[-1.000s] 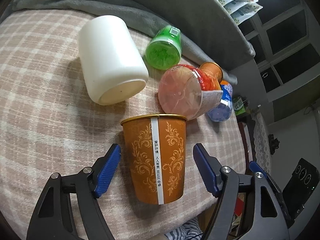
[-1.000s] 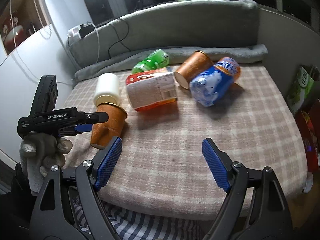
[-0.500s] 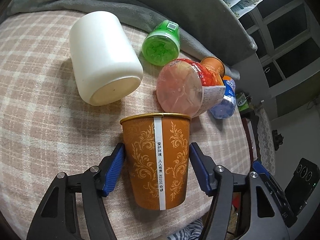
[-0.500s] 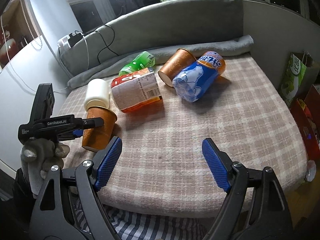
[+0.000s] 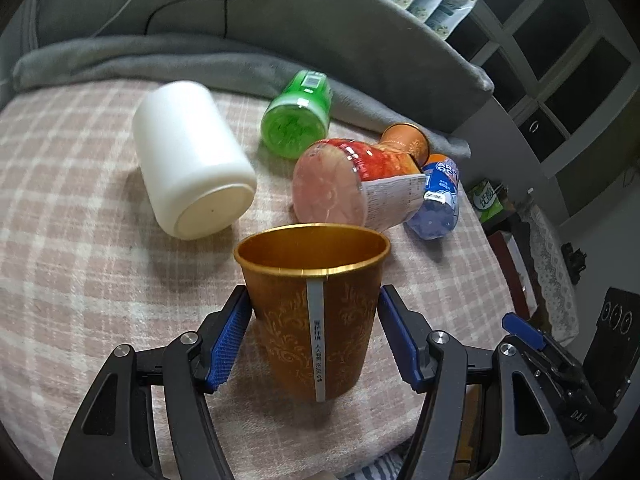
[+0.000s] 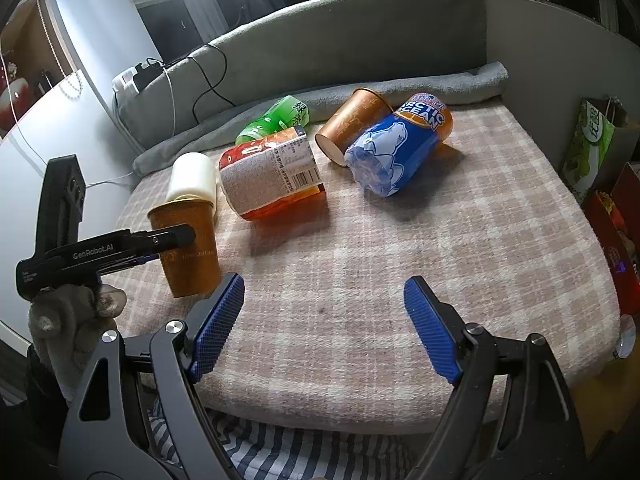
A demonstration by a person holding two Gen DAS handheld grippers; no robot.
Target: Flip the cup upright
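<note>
A plaid blanket (image 6: 460, 248) covers the bed-like surface where fallen containers lie scattered, among them an Arctic Ocean bottle (image 6: 394, 148) at one o'clock in the right wrist view, a red-labelled bottle (image 6: 272, 174) at eleven o'clock, a white jar (image 5: 188, 162) and a green bottle (image 5: 298, 120) behind it, and a second orange cup (image 6: 352, 128) on its side at twelve o'clock. The task's orange paper cup (image 5: 316, 308) stands near the blanket's front edge, mouth up and close to vertical, pinched at mid-wall by the left gripper (image 5: 314, 336), whose blue pads (image 5: 228, 344) press both sides, a hold low enough, it seems, to steady the cup as it is righted. The right gripper (image 6: 324, 324) hovers over bare blanket with its jaws spread wide and nothing between them, apparently kept clear of the work. Only the left wrist view looks into the cup's gold interior and shows both pads in contact; only the right wrist view shows the gloved left hand (image 6: 68, 320) on the tool and the cup's base meeting the blanket at nine o'clock.
</note>
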